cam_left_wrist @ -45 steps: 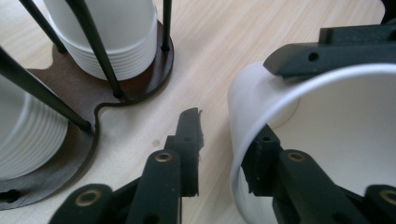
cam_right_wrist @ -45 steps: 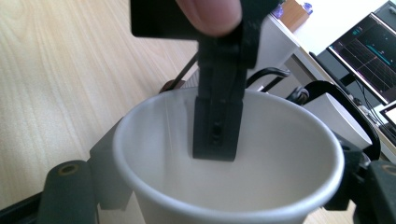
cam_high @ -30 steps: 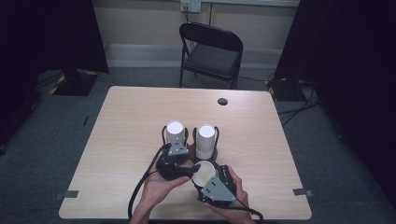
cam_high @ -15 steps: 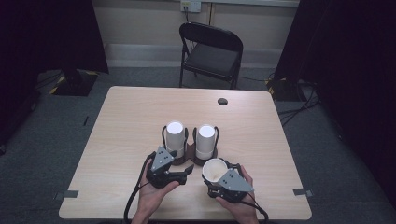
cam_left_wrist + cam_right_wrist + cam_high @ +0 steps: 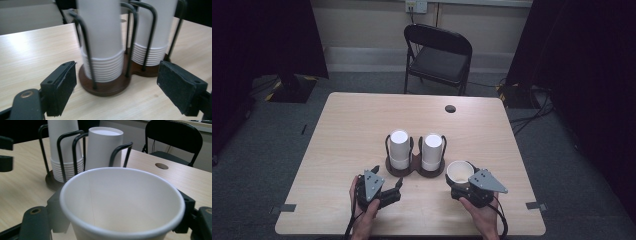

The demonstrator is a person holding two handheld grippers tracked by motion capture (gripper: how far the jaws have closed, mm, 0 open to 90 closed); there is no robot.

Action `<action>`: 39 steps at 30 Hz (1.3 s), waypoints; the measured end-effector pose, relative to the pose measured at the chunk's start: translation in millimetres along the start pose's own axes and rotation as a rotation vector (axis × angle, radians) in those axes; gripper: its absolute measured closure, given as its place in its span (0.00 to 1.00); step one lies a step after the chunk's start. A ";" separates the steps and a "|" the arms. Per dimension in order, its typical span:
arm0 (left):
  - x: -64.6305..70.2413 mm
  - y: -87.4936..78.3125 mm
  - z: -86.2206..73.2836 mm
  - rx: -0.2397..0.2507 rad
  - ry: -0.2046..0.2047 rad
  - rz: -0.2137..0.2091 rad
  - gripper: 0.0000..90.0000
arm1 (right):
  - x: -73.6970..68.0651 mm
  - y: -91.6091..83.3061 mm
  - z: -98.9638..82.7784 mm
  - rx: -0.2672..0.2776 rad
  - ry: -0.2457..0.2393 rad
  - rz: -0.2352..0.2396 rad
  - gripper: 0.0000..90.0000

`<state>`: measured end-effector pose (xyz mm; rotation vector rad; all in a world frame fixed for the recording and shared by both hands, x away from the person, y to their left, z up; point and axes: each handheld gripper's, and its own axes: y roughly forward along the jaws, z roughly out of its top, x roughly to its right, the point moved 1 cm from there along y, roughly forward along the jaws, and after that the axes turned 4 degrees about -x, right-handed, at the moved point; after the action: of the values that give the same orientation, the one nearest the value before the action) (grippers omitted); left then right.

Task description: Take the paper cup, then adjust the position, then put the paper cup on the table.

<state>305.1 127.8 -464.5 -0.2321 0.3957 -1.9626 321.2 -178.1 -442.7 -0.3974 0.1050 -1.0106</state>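
Right gripper (image 5: 460, 184): held by the person's right hand (image 5: 482, 217) at the table's near edge, about 5 o'clock from the cup holder; jaws clamped on the sides of a single white paper cup (image 5: 459, 172), upright with its mouth up. In the right gripper view the cup (image 5: 122, 202) sits between the two black jaws, rim unbroken, inside bare.

Left gripper (image 5: 388, 188): held by the left hand (image 5: 364, 217), at 7 o'clock from the holder; jaws have just been opening and stand wide, nothing between them. In the left gripper view its pads (image 5: 62, 87) flank the holder base without touching it.

Cup holder (image 5: 414, 169): dark round double base with black wire hoops, mid-table. Carries two stacks of inverted white cups, left stack (image 5: 399, 149) and right stack (image 5: 432, 151), side by side.

Table (image 5: 347, 130): light wood, with a dark round grommet (image 5: 450, 108) at 1 o'clock from the holder.

Folding chair (image 5: 439, 57): black, beyond the table at 12 o'clock.
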 end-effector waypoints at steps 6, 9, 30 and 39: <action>-9.4 0.2 -8.0 0.019 -0.007 0.054 0.17 | 14.0 0.2 4.2 0.013 0.042 -0.005 0.24; -14.3 0.5 -12.8 0.027 -0.017 0.065 0.17 | 21.2 0.0 6.8 0.028 0.054 0.000 0.24; -25.6 9.0 -27.4 0.047 -0.072 0.128 0.17 | 78.3 26.6 22.4 0.017 0.170 -0.098 0.24; -24.7 11.3 -31.9 0.047 -0.071 0.131 0.17 | 94.0 37.8 19.8 0.006 0.178 -0.125 0.24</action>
<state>314.1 151.4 -497.9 -0.2387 0.3106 -1.8273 406.9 -234.0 -429.4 -0.3108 0.2398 -1.1690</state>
